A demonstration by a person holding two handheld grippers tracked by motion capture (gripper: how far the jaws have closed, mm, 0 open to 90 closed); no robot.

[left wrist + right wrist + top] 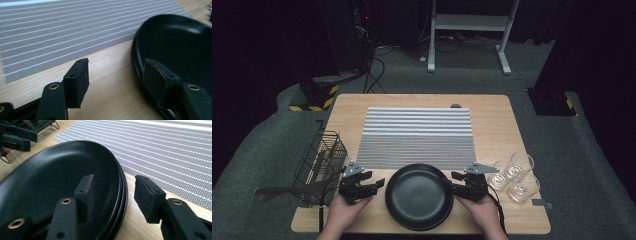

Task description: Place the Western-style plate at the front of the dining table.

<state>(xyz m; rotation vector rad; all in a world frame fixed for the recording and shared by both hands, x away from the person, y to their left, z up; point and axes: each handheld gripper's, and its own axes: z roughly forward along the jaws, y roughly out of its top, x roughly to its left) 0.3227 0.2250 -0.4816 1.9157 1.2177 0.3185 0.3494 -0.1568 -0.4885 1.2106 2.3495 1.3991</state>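
Note:
A stack of black plates (419, 196) lies at the front middle of the wooden table (492, 120). My left gripper (381, 183) is at the stack's left edge, open. In the left gripper view its jaws (116, 68) straddle the plates' rim (136, 62), one pad over the wood and one inside the top plate, with gaps on both sides. My right gripper (453, 184) is at the stack's right edge. Its jaws (115, 186) also straddle the rim (122, 187), and neither pad presses on it. The left gripper (15, 137) shows across the plates.
A grey striped mat (417, 137) covers the table's middle behind the plates. A black wire rack (319, 160) with utensils stands at the left edge. Three clear glasses (514, 175) sit close to my right gripper, at the right.

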